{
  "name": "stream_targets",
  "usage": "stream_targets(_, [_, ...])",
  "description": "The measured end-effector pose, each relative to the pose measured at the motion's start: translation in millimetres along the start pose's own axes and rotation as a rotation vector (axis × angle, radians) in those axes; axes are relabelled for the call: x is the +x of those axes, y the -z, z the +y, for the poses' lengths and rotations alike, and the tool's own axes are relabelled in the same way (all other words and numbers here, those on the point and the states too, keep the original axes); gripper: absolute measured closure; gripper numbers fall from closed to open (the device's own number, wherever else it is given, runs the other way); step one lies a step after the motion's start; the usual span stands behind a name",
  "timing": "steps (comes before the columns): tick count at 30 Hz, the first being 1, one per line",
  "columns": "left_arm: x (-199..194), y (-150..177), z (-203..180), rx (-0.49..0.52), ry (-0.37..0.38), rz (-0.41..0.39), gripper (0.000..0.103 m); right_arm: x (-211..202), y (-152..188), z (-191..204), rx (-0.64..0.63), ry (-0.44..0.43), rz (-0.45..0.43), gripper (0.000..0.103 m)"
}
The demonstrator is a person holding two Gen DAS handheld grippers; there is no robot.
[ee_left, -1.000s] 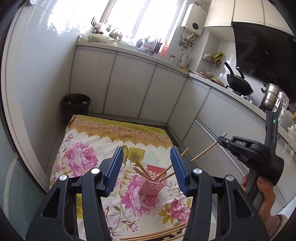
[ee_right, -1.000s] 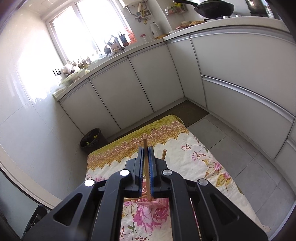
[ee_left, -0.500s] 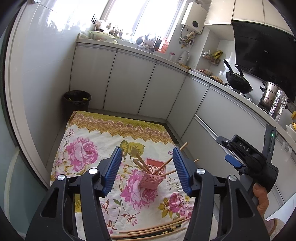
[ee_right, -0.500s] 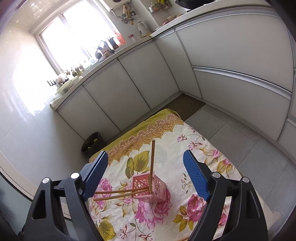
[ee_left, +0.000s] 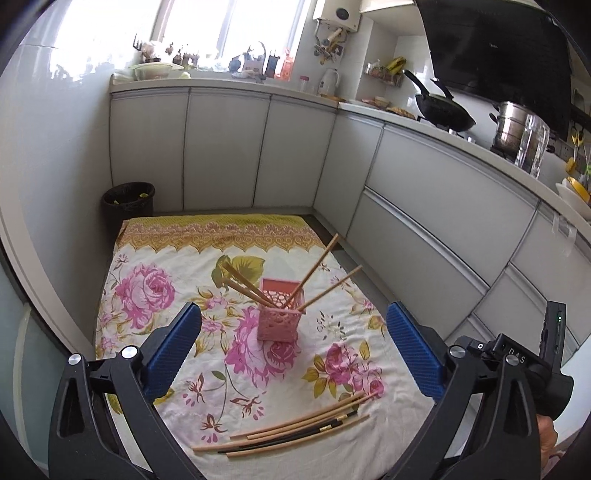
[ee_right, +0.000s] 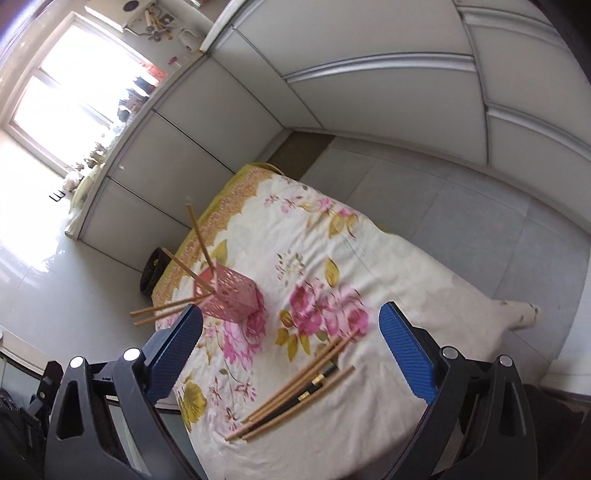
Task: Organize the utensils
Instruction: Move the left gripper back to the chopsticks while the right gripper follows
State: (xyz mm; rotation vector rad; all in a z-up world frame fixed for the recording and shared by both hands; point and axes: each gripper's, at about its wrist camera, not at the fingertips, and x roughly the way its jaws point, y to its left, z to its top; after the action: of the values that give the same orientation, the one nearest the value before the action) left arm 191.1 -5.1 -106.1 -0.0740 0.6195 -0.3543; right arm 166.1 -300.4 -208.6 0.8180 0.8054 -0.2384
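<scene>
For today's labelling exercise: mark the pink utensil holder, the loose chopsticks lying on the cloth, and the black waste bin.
pink utensil holder (ee_left: 277,323), left wrist view, front lattice wall.
loose chopsticks (ee_right: 295,391), right wrist view, middle of the bundle.
black waste bin (ee_left: 127,206), left wrist view, its side wall.

Kitchen interior. White base cabinets (ee_left: 225,147) run along two walls beneath a pale counter (ee_left: 436,129); a bright window (ee_left: 229,26) backlights the far wall. Grey floor tiles (ee_right: 461,206); black waste bin (ee_left: 127,201) in the corner; dark range hood (ee_left: 495,48) upper right.
</scene>
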Motion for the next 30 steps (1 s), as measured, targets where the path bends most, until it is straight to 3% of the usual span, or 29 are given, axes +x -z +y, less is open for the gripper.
stream_targets(9, [67, 47, -47, 0.231, 0.022, 0.256, 0.007, 13, 56, -64, -0.008, 0.065, 0.141, 0.009])
stream_targets(18, [131, 93, -80, 0.431, 0.037, 0.499, 0.007, 28, 90, -63, -0.192, 0.097, 0.190, 0.009])
stream_targets(21, [146, 100, -90, 0.492, 0.009, 0.539, 0.007, 24, 92, -59, -0.243, 0.093, 0.170, 0.009])
stream_targets(25, [162, 101, -99, 0.504, 0.045, 0.602, 0.007, 23, 92, -60, -0.262, 0.089, 0.166, 0.009])
stream_targets(27, [170, 103, -107, 0.533, 0.049, 0.630, 0.009, 23, 92, -61, -0.266, 0.090, 0.169, 0.009])
stream_targets(30, [189, 108, -117, 0.564, 0.052, 0.705, 0.023, 21, 92, -65, -0.260, 0.090, 0.170, 0.009])
